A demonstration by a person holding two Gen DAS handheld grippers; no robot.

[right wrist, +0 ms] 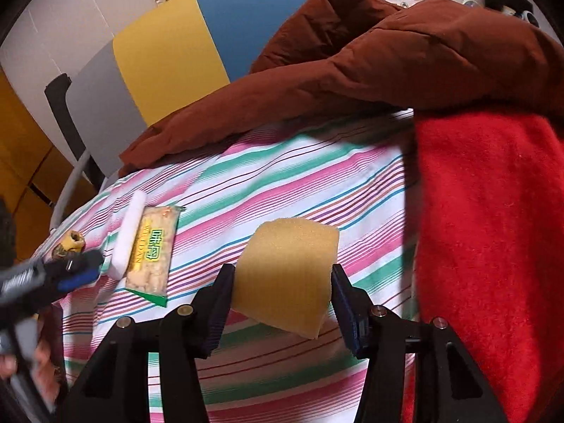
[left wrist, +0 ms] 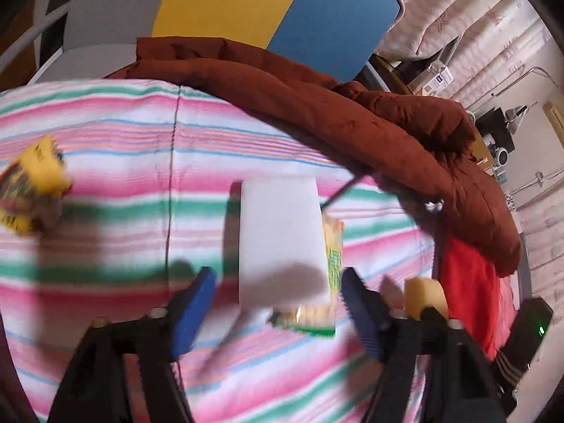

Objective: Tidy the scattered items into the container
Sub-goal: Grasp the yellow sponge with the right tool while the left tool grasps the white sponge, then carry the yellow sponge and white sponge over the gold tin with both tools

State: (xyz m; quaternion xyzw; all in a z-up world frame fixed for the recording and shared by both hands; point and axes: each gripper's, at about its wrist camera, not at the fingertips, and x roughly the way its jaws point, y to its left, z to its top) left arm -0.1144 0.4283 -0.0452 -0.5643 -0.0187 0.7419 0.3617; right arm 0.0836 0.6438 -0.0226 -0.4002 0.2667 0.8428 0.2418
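Yellow foam, a sponge (right wrist: pixel 287 275), sits pinched between the fingers of the right gripper (right wrist: pixel 280 303), lifted off the striped bedsheet (right wrist: pixel 282 176), presumably for carrying to the container (not in view). The left gripper (left wrist: pixel 278 303) hangs with fingers spread wide above a white block (left wrist: pixel 280 236), touching nothing. Beside it lies a snack packet (right wrist: pixel 151 253); its label seems to read "WEILIAN".

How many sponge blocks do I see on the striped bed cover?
2. The white sponge block lies beside the snack packet, ahead of the open left gripper. The yellow sponge block sits between the right gripper's fingers. Others may be hidden.
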